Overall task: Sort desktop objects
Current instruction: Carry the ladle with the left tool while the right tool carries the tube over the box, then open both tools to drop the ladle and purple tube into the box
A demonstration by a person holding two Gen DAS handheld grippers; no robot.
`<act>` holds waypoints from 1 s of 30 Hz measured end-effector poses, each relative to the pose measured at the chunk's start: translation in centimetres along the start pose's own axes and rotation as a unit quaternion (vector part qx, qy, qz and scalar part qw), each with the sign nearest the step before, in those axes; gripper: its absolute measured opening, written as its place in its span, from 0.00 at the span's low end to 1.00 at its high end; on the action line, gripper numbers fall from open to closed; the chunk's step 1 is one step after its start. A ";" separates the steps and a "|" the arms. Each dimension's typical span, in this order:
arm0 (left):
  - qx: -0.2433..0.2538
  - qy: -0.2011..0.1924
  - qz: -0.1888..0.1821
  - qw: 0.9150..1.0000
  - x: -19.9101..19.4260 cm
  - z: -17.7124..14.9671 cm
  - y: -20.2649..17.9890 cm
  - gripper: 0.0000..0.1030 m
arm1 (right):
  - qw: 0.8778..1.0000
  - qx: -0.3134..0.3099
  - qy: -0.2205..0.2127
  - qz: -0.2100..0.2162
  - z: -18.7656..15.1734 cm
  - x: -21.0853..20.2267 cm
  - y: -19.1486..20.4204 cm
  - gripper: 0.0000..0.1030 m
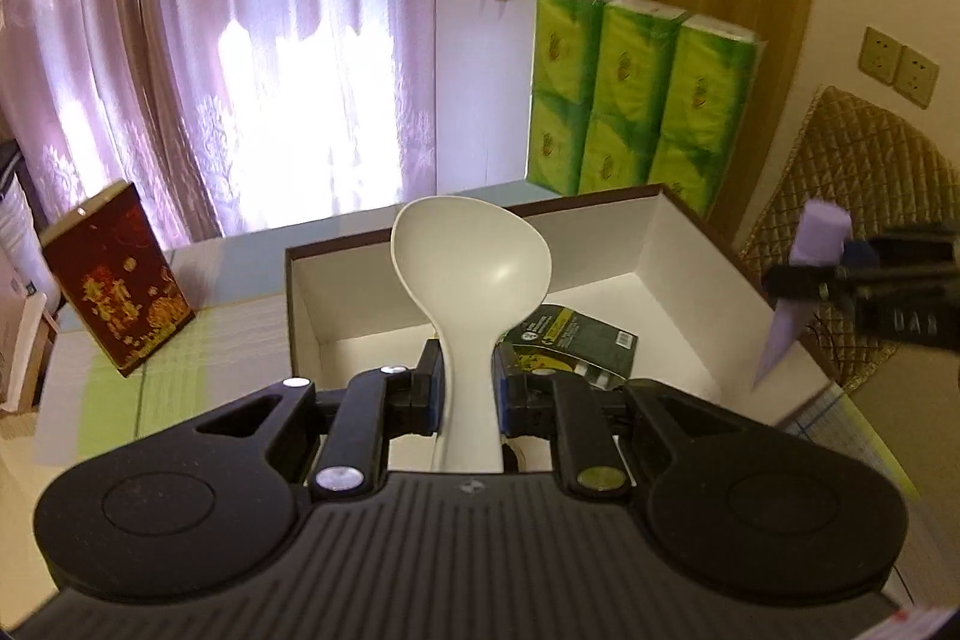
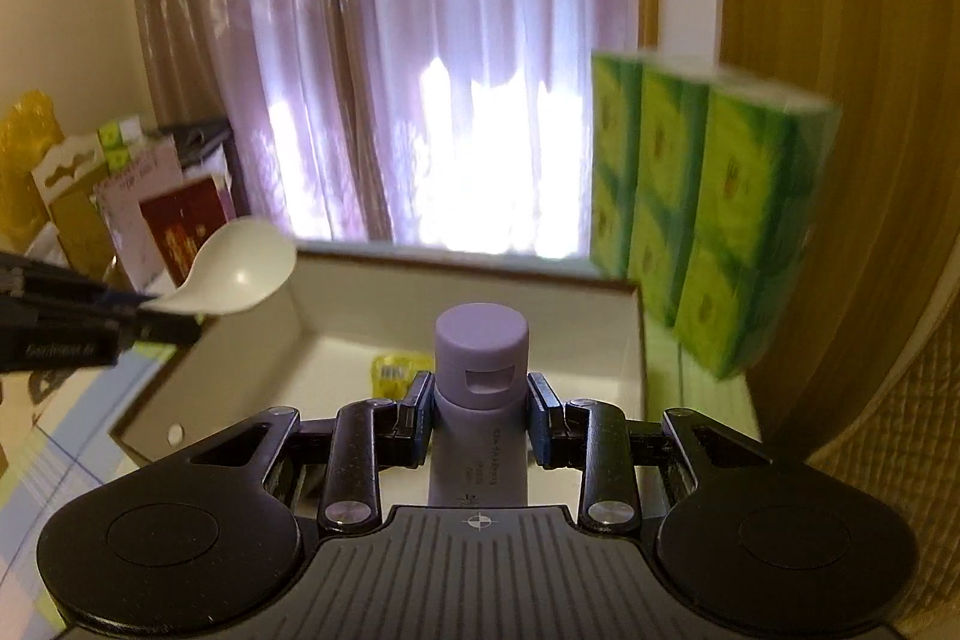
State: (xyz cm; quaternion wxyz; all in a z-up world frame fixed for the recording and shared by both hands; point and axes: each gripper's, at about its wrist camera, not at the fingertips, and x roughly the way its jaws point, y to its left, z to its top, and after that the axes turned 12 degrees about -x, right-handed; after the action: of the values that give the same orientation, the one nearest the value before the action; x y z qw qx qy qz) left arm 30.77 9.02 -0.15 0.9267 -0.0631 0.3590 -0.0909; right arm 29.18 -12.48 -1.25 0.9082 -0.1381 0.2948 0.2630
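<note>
My left gripper (image 1: 469, 388) is shut on the handle of a white spoon (image 1: 471, 268), whose bowl points up over an open white box (image 1: 654, 244). A dark green and yellow packet (image 1: 570, 340) lies on the box floor. My right gripper (image 2: 480, 412) is shut on a lilac tube (image 2: 480, 376) with a round cap, held over the near edge of the same box (image 2: 624, 334). The yellow packet (image 2: 393, 370) shows inside. Each gripper appears in the other's view: the right gripper (image 1: 840, 268) holding the tube (image 1: 804, 274) at the far right, and the left gripper (image 2: 150, 319) carrying the spoon (image 2: 234, 274) at the left.
A stack of green tissue packs (image 1: 630, 100) stands behind the box on the right. A dark red tin (image 1: 117, 286) stands on the table at the left. A quilted chair back (image 1: 852, 196) is at the right. Boxes and bags (image 2: 78, 196) crowd the far left.
</note>
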 end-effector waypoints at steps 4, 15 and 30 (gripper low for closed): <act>-0.010 0.019 0.007 1.000 3.1 0.1 0.5 0.13 | 0.999 0.001 0.032 0.004 -1.2 2.0 -0.2 0.28; -0.025 0.095 0.043 0.994 10.6 -0.6 2.5 0.13 | 0.993 0.000 0.114 0.008 -2.9 5.8 -0.8 0.28; 0.003 0.133 0.066 0.989 13.2 -1.4 3.0 0.20 | 0.985 -0.004 0.172 -0.008 -3.5 8.5 -0.9 0.28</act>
State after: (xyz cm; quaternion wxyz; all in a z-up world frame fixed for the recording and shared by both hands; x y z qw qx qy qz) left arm 39.74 9.03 -10.34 0.8750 -0.0239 0.4821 -0.0384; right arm 33.91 -11.31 -9.06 0.8453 -0.1876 0.4446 0.2292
